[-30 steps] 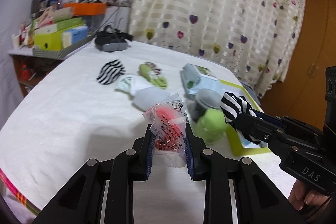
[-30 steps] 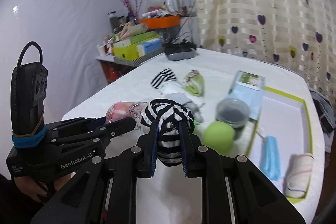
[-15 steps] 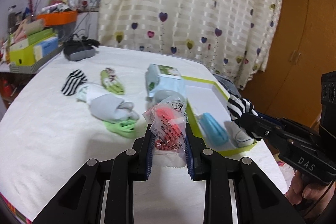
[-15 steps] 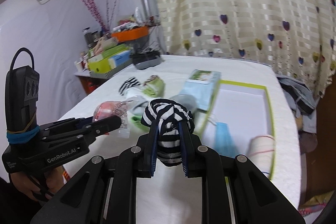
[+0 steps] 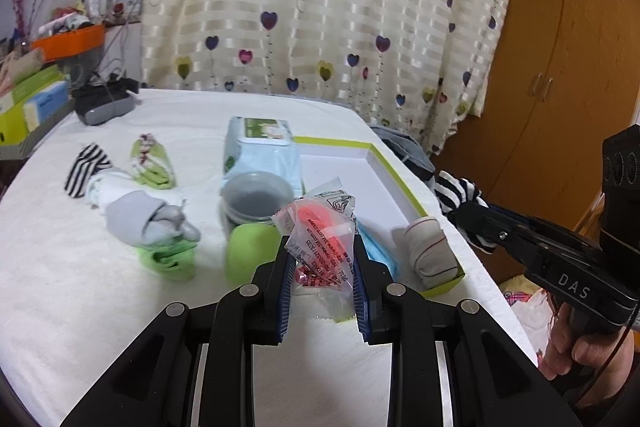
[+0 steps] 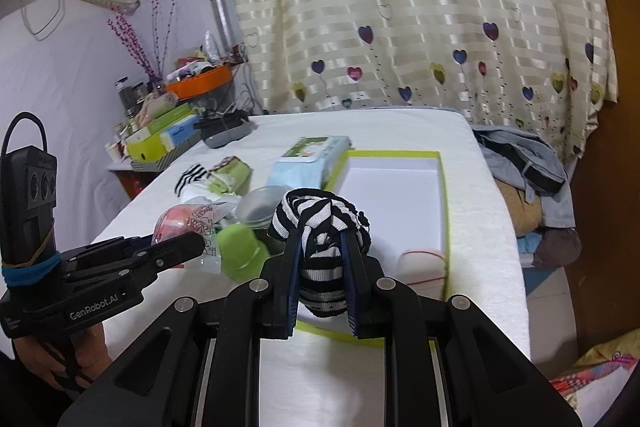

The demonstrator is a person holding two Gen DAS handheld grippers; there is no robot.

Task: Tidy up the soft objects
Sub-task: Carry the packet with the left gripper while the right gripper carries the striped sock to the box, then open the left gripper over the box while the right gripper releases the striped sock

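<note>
My left gripper (image 5: 322,267) is shut on a clear plastic packet (image 5: 322,231) with something orange inside, held above the white table. My right gripper (image 6: 322,267) is shut on a rolled black-and-white striped sock (image 6: 320,227), which hangs over the near end of a green-rimmed white tray (image 6: 400,187). In the left wrist view the right gripper (image 5: 472,215) shows at the right with that sock (image 5: 456,191). The tray (image 5: 348,171) holds a white rolled sock (image 5: 428,251) and a blue face mask (image 5: 378,251).
On the table lie a grey sock roll (image 5: 140,217), a green sock (image 5: 170,259), a green ball (image 5: 250,251), a grey lidded cup (image 5: 256,195), a wipes pack (image 5: 262,143), a striped sock (image 5: 86,167) and a patterned green sock (image 5: 150,163). Clothes (image 6: 532,187) pile beside the table's right edge.
Both grippers swung right across the table with their loads. The tray has come into the middle of both views, and the right gripper with its sock now hangs over the tray's near end.
</note>
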